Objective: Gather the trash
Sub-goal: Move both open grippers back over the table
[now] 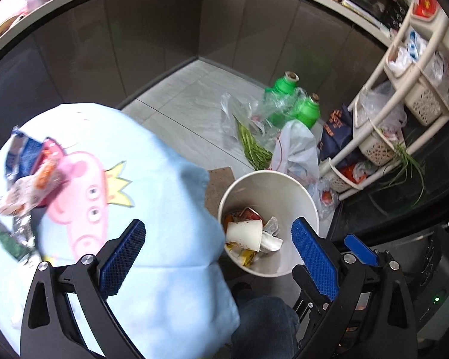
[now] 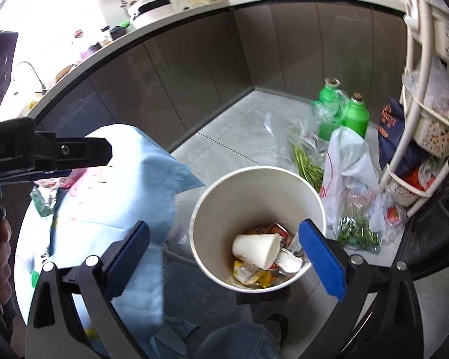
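Two hand-held grippers, the left and the right, hang spread and empty above a white bin on the floor, where a paper cup and wrappers already lie. More snack wrappers wait on the blue cloth over the tabletop; the next move likely calls for pinching one and carrying it across to the bin.

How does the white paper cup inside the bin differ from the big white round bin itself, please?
The white paper cup lies tipped on its side, while the big white round bin stands upright on the floor. The cup is far smaller and sits among crumpled wrappers at the bin's bottom. The cup is stained brown near its rim; the bin's inner wall looks mostly clean. Both are white, round and open-mouthed.
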Action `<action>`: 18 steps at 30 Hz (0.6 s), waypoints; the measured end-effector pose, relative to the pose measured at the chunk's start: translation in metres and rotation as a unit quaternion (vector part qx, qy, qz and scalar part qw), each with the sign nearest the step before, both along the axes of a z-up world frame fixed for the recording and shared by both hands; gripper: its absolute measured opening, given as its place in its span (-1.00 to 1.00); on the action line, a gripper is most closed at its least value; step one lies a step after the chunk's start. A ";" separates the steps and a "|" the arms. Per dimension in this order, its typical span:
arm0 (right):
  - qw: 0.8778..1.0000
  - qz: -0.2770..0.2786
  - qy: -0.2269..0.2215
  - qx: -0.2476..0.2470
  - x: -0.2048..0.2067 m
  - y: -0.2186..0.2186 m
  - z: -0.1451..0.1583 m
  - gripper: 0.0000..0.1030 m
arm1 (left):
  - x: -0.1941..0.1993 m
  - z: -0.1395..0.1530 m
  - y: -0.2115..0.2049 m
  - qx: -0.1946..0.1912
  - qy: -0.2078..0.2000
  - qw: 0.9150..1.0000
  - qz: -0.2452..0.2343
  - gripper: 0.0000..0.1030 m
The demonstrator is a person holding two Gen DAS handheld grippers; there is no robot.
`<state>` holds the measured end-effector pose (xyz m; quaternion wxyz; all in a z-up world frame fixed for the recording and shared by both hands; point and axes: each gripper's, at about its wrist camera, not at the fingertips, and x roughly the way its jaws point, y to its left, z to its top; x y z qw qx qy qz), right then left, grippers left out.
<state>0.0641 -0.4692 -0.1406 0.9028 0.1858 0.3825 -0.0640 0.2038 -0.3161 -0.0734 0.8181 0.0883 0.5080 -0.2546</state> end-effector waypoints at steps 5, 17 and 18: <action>1.000 0.022 -0.010 -0.009 0.003 0.028 0.024 0.93 | -0.007 0.022 0.038 -0.015 -0.012 1.000 0.021 0.83; 0.995 0.090 -0.032 -0.009 0.017 0.102 0.058 0.93 | -0.012 0.048 0.147 -0.045 -0.025 0.993 0.104 0.83; 0.995 0.096 -0.032 -0.009 0.019 0.109 0.059 0.93 | -0.011 0.048 0.160 -0.046 -0.025 0.992 0.117 0.83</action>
